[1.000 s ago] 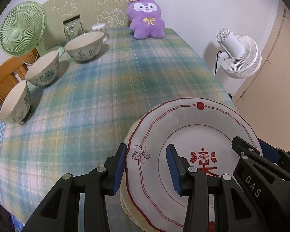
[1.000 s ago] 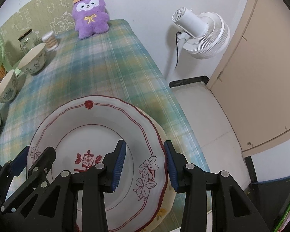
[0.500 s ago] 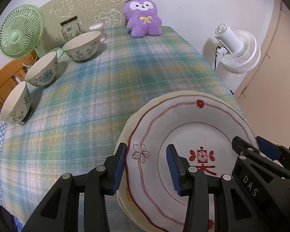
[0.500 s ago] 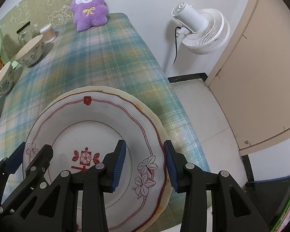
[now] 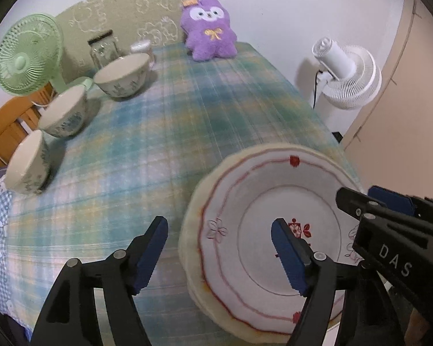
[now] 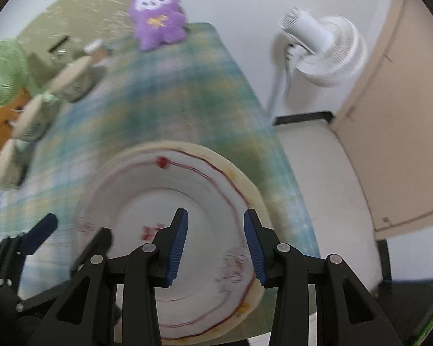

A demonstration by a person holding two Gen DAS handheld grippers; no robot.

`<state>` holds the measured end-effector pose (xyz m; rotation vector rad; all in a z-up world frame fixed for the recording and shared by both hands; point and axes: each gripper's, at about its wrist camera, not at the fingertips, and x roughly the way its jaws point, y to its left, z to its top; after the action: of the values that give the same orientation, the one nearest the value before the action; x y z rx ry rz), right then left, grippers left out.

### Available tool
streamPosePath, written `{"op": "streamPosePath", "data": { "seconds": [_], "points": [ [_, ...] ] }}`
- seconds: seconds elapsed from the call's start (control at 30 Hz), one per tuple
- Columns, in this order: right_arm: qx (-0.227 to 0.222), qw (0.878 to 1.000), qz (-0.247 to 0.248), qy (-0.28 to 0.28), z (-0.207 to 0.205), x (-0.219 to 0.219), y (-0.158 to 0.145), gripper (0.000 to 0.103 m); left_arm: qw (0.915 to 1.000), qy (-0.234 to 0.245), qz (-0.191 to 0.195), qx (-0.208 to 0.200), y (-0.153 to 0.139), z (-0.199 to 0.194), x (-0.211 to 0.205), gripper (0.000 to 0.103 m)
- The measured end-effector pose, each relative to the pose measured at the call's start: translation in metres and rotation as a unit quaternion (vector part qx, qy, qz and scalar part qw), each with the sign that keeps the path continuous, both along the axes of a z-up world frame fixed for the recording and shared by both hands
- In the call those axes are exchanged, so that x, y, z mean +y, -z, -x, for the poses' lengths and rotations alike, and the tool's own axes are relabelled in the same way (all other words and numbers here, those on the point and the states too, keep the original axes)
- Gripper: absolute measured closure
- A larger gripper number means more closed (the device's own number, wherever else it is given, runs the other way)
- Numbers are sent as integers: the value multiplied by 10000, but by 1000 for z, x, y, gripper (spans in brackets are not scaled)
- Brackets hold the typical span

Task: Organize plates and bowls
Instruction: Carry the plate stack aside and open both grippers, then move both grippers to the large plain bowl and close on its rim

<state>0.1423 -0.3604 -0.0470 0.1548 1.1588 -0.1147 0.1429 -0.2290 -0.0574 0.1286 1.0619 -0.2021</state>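
Observation:
A white plate with red trim (image 5: pixel 277 190) (image 6: pixel 147 201) lies on a cream plate (image 5: pixel 187 248) (image 6: pixel 255 193) at the near right corner of the plaid table (image 5: pixel 147 155). My left gripper (image 5: pixel 219 225) (image 6: pixel 72 230) straddles the plate's left rim; its jaws are opening and the pads are off the rim. My right gripper (image 6: pixel 215 214) (image 5: pixel 366 199) hovers over the right rim, jaws partly apart, pinching nothing. Three patterned bowls (image 5: pixel 121 77) (image 5: pixel 65 112) (image 5: pixel 26 161) stand in a row along the left edge.
At the back are a purple plush toy (image 5: pixel 209 34), a glass jar (image 5: pixel 102 49) and a green fan (image 5: pixel 29 54). A white fan (image 5: pixel 349 77) stands on the floor right of the table, beside a beige door (image 6: pixel 389 115). A wooden chair (image 5: pixel 3 132) is at the left.
The left jaws have spread wide and let go of the plate's rim. The right gripper has risen off the plate, which now looks smaller and rests on the cream plate.

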Motion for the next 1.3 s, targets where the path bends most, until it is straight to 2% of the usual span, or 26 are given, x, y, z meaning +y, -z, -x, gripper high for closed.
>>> {"op": "streamPosePath", "data": {
  "seconds": [0.1,0.17,0.33,0.47,0.57,0.6,0.93,1.13,1.3],
  "points": [
    [-137,9994,-134,-279,-7,14,-18,59,9996,-205,-138,-129,-20,0,10,20],
    [-242,9982,-69,-540,-11,28,-29,58,9989,-380,-72,-275,-33,-1,22,17],
    [-440,9963,80,-740,-18,61,-57,58,9969,-663,-1,-434,-56,-6,53,17],
    [-658,9942,154,-833,-21,96,-75,44,9943,-895,-30,-572,-70,-9,88,17],
    [-766,9939,122,-788,-25,120,-82,33,9932,-1025,166,-531,-75,-16,127,17],
    [-788,9939,126,-755,-27,133,-85,32,9931,-1034,212,-510,-77,-18,136,17],
    [-827,9939,110,-715,-59,240,-89,29,9938,-966,153,-520,-82,-49,235,22],
    [-781,9947,107,-657,-84,293,-79,29,9933,-1028,198,-479,-71,-72,285,25],
    [-761,9944,106,-725,-106,324,-65,29,9937,-1015,97,-474,-56,-95,313,33]
  ]
}}
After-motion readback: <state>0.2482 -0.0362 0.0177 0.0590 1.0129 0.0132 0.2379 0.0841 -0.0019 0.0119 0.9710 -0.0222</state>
